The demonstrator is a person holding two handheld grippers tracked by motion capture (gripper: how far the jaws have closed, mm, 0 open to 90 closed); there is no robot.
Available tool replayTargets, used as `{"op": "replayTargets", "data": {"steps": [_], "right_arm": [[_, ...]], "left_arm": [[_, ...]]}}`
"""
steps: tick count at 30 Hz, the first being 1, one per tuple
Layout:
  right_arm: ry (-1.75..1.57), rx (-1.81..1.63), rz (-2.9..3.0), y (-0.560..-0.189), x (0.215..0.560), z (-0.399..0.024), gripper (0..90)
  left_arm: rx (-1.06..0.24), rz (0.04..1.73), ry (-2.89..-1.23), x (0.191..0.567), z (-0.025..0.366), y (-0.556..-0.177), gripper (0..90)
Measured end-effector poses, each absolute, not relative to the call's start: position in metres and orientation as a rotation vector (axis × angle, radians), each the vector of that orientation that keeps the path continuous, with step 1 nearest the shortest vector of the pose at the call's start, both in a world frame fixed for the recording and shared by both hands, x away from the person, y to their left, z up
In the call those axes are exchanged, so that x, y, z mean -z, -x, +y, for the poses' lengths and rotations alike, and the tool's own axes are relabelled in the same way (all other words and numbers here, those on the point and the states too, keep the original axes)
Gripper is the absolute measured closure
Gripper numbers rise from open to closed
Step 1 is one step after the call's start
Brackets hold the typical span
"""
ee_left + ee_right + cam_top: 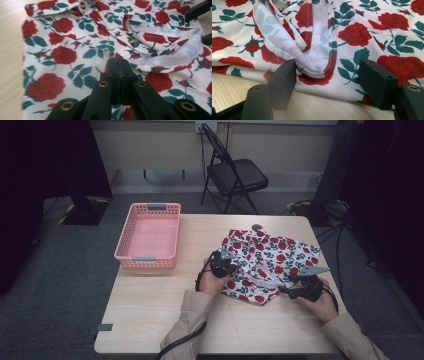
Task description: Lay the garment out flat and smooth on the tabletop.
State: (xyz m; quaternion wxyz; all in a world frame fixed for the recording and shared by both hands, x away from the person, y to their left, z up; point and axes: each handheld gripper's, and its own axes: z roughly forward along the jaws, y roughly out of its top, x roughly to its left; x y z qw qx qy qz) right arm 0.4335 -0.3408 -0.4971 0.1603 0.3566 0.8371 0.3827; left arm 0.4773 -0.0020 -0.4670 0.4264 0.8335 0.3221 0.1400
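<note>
Rose-print shirt [362, 35] between right claw [332, 75] jaws

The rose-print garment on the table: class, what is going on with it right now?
A person seated at the wooden table works on a white garment with red roses, a two-jaw gripper in each hand. The left gripper has its jaws closed at the garment's left part; whether cloth is pinched cannot be told. The right gripper has its jaws open at the near hem, where a folded-over edge lies between them, not yet pinched. A pink basket sits empty to the left.
</note>
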Motion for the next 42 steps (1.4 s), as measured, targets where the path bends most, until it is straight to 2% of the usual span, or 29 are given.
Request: {"op": "replayTargets", "data": {"steps": [14,20,22,24,25,26,31,33,42], "right_arm": [[-1.021,-1.095,2.392,-0.434,0.497,-0.341,30.4],[-1.020,-1.096,2.392,-0.434,0.497,-0.341,30.4],[-1.019,-1.096,2.392,-0.434,0.497,-0.341,30.4],[-1.019,-1.095,2.394,-0.434,0.497,-0.341,30.4],[-1.018,-1.095,2.393,-0.434,0.497,-0.341,30.4],[-1.017,-1.094,2.393,-0.434,0.497,-0.341,30.3],[-1.015,-1.093,2.393,-0.434,0.497,-0.341,30.3],[-1.015,-1.093,2.393,-0.434,0.497,-0.341,30.3],[-1.015,-1.093,2.393,-0.434,0.497,-0.341,30.3]], "left_arm": [[-0.412,0.852,-2.035,0.426,0.043,-0.493,89.7],[-0.485,0.960,-1.961,0.405,0.098,-0.509,89.5],[-0.559,1.013,-1.941,0.401,0.122,-0.513,88.7],[-0.593,1.033,-1.933,0.401,0.131,-0.513,80.8],[-0.620,1.059,-1.921,0.401,0.139,-0.513,80.8],[-0.667,1.077,-1.911,0.403,0.148,-0.510,63.0],[-0.639,1.057,-1.912,0.415,0.141,-0.493,37.7],[-0.612,1.025,-1.921,0.420,0.131,-0.484,32.9],[-0.470,0.878,-1.970,0.445,0.076,-0.453,24.6]]}}
